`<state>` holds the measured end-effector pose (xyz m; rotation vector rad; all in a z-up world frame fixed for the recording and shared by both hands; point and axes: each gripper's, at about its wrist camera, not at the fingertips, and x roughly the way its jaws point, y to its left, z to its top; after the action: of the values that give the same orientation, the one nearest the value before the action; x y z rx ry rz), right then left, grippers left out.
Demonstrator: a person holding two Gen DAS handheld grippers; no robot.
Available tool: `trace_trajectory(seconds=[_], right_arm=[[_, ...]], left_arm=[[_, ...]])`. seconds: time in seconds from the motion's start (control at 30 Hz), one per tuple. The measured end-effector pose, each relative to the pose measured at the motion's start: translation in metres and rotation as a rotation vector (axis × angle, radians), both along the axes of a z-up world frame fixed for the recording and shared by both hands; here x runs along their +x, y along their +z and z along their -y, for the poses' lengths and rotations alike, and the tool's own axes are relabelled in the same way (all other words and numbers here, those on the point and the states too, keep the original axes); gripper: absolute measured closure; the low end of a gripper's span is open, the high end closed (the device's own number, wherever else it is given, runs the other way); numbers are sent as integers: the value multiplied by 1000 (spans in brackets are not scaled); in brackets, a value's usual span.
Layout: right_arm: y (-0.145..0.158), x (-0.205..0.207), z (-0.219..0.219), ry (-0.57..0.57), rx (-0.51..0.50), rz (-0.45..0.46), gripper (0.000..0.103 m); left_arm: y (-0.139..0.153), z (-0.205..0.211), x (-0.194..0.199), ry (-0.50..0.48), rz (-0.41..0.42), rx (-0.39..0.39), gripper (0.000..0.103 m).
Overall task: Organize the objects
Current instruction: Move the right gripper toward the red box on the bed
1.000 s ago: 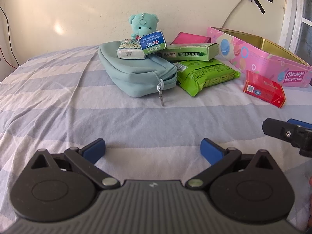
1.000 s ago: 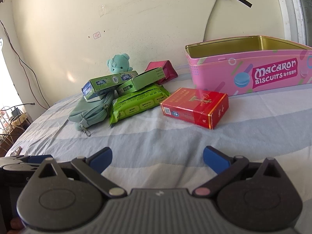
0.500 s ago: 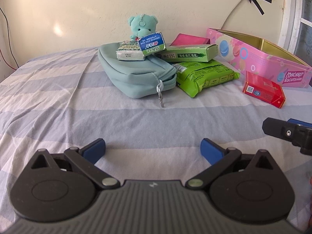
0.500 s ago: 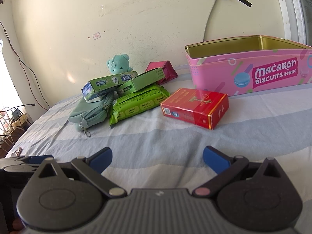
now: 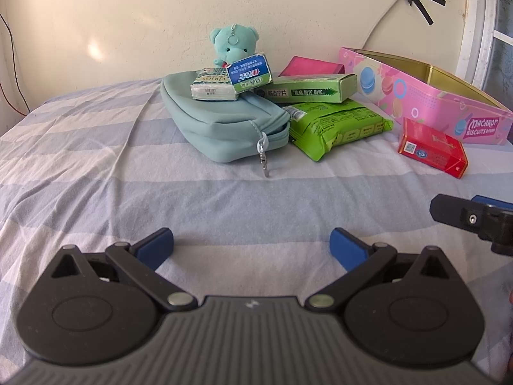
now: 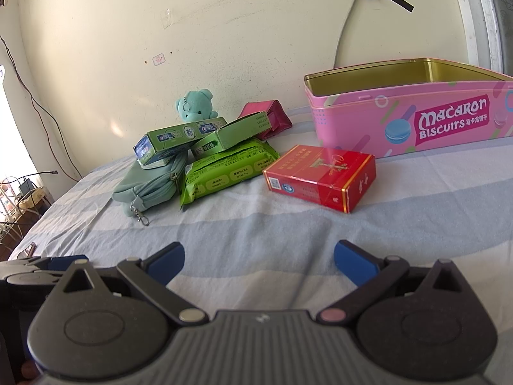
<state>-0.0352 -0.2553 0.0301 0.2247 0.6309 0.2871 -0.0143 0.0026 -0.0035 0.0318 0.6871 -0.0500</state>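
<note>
The red box, closest of the loose things, is lying flat on the striped bed sheet just in front of the pink biscuit tin, apart from both grippers.

The right gripper is hovering low over the sheet with its jaws spread wide and nothing between them; the left gripper is doing the same a little to the side, jaws equally spread and empty. Neither is touching anything yet.

Beyond them, the risks are sitting in the pile. The teal pouch is carrying a tissue pack and a blue-and-green box leaning on it, with a long green box propped across the pouch and the green wipes packet. Pulling any lower piece first is likely to be tipping the upper ones onto the bed. The teddy bear behind is soft and could be getting dragged along. A pink box is lying behind the stack, partly hidden.

The red box looks slick with its wrapping, so a shallow pinch across its wide faces may be slipping; its narrow sides seem safer. The sheet is wrinkling easily, and jaws coming in too low could be catching cloth along with the box. The tin is standing open, its inside hidden from here, and a nudge might be sliding it.
</note>
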Motion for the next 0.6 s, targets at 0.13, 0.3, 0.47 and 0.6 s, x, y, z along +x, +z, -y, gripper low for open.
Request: trace_trajectory(seconds=[0.13, 0.3, 0.47, 0.6], right_arm=[[2, 1, -2, -2, -9, -1, 1], [6, 6, -7, 24, -32, 10, 18], [16, 12, -18, 76, -86, 63, 27], [26, 18, -30, 121, -103, 95, 28]], left_arm=[[9, -4, -1, 0, 49, 9, 0], [17, -15, 2, 0, 74, -7, 0], [20, -28, 11, 22, 72, -2, 0], [17, -34, 22, 49, 34, -3, 0]])
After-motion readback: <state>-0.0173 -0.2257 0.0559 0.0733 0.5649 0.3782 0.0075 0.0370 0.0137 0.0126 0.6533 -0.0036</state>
